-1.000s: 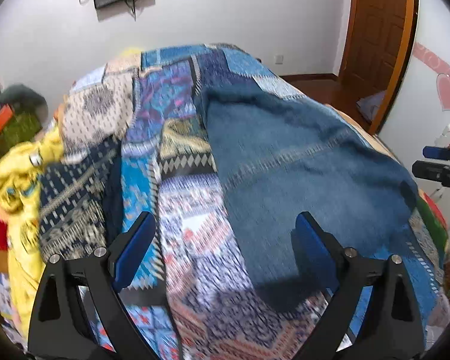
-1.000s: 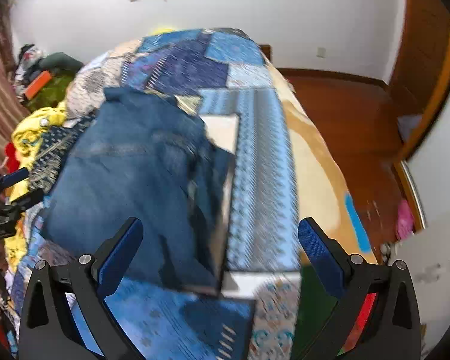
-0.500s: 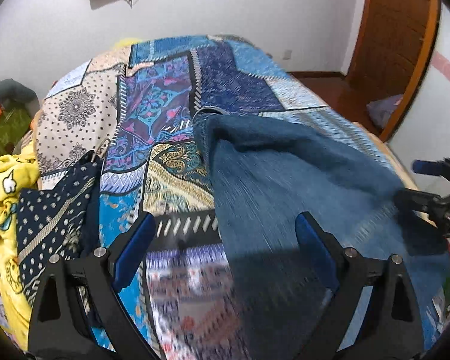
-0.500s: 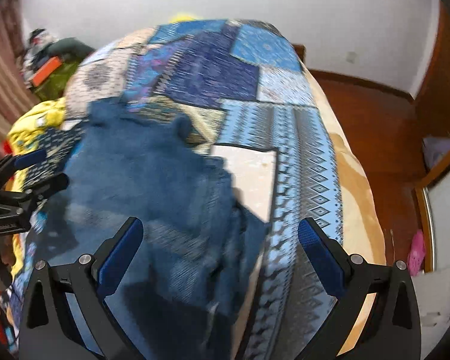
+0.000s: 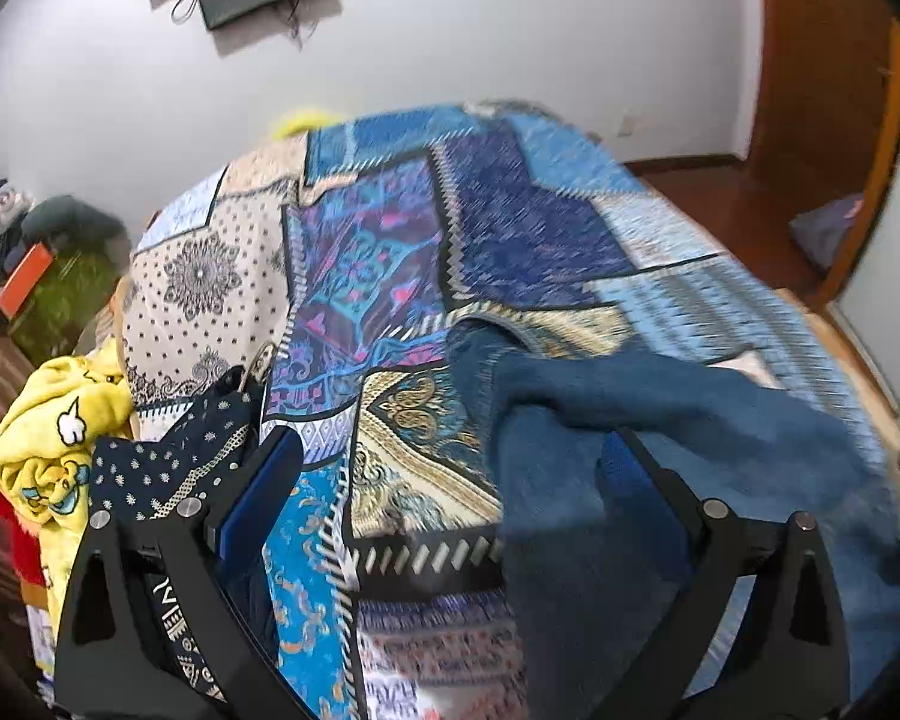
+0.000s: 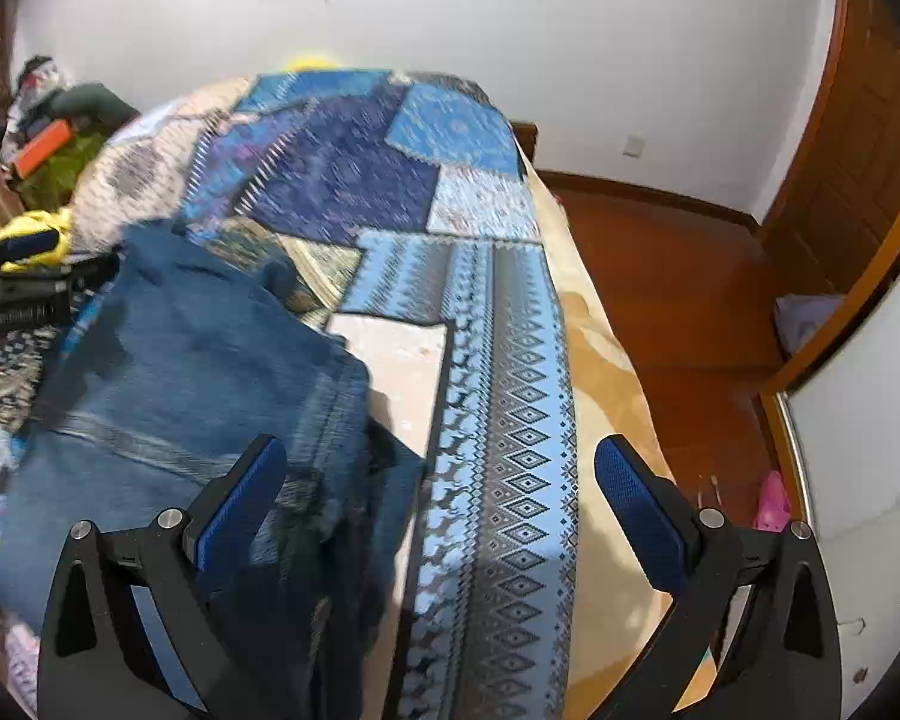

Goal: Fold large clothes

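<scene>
Both claws are hovering spread wide and holding nothing: the left gripper [image 5: 444, 468] is riding over the near-left side of the blue denim garment [image 5: 678, 450], the right gripper [image 6: 435, 480] over its near-right edge. The denim [image 6: 210, 360] is lying rumpled on the patchwork bedspread [image 5: 378, 264], bunched into soft ridges, its far end curling toward the middle of the bed.

To my eye, this is the reach before a grasp. Doing it well is going to mean picking matching corners or a seam on each side, pinching through all the layers and pulling outward evenly so the heavy cloth flattens before any fold. The stitched band crossing the denim in the right view looks like a useful line to square against.

Texture-wise, the denim is looking thick, slightly fuzzy, likely stiff enough to hold a crease. The bedspread is thin, printed, smooth. A yellow fleece pile [image 5: 48, 420] and a dark dotted cloth [image 5: 174, 462] are sitting at the left edge, just beside the left claw.
</scene>
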`<state>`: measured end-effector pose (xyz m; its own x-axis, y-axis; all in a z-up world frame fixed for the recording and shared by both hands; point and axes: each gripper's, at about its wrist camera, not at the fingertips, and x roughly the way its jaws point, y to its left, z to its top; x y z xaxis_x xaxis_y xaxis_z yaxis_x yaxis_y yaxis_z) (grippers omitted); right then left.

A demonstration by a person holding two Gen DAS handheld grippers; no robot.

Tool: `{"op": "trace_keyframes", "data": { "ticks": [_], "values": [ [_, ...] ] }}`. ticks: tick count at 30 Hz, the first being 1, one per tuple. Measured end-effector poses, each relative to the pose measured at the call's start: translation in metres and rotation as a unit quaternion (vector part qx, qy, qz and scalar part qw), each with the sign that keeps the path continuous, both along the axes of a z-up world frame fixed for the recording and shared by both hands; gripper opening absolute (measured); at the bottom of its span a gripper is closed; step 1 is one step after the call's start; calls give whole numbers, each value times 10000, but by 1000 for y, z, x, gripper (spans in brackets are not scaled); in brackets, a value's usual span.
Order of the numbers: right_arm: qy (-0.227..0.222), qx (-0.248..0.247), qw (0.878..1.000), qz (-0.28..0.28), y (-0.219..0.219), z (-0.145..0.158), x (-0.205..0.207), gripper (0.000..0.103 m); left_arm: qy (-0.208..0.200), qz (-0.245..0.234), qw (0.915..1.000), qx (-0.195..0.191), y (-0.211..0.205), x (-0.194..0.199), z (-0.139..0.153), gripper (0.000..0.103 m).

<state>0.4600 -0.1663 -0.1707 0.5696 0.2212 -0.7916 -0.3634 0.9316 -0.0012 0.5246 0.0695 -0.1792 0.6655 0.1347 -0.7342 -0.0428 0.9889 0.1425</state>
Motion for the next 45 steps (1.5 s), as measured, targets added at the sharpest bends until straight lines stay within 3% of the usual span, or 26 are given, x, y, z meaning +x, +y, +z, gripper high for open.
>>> {"op": "trace_keyframes", "data": {
  "ticks": [6, 10, 14, 20, 25, 27, 33, 34, 35, 39, 40, 43, 45],
  "values": [
    [0, 481, 9981, 382, 1, 27, -23, 103, -42, -398, 9986, -339, -3, -50, 30, 101],
    [288, 915, 9935, 608, -1, 26, -34, 103, 89, -432, 9971, -614, 3, -75, 27, 101],
    [1040, 1483, 9814, 640, -9, -3, -32, 103, 477, -425, 9921, -1082, 12, -95, 4, 101],
    [2161, 1817, 9582, 469, -17, -61, -21, 103, 1139, -438, 9774, -1728, 18, -98, -40, 101],
    [2791, 2383, 9285, 559, -17, -92, -3, 103, 1528, -464, 9451, -2851, 20, -80, -64, 101],
    [2894, 2609, 9190, 607, -15, -97, 3, 103, 1633, -519, 9370, -3044, 17, -72, -70, 101],
    [3048, 2739, 9084, 832, 7, -100, 17, 103, 1924, -584, 9181, -3415, 5, -48, -87, 101],
    [3077, 2780, 9061, 835, 9, -102, 20, 103, 1977, -578, 9127, -3528, 4, -45, -91, 98],
    [3086, 2792, 9056, 824, 11, -102, 22, 103, 2021, -597, 9050, -3696, 4, -43, -95, 89],
    [2912, 2838, 9108, 717, 9, -102, 22, 78, 1893, -538, 8982, -3931, 8, -46, -96, 81],
    [2894, 2875, 9109, 626, 6, -103, 21, 67, 1835, -541, 8984, -3954, 9, -50, -93, 73],
    [3010, 3079, 9013, 471, -3, -104, 20, 51, 1684, -645, 9010, -3946, 9, -58, -82, 54],
    [2981, 2967, 9059, 492, 0, -98, 17, 43, 1602, -773, 9066, -3825, 6, -65, -70, 48]
  ]
}}
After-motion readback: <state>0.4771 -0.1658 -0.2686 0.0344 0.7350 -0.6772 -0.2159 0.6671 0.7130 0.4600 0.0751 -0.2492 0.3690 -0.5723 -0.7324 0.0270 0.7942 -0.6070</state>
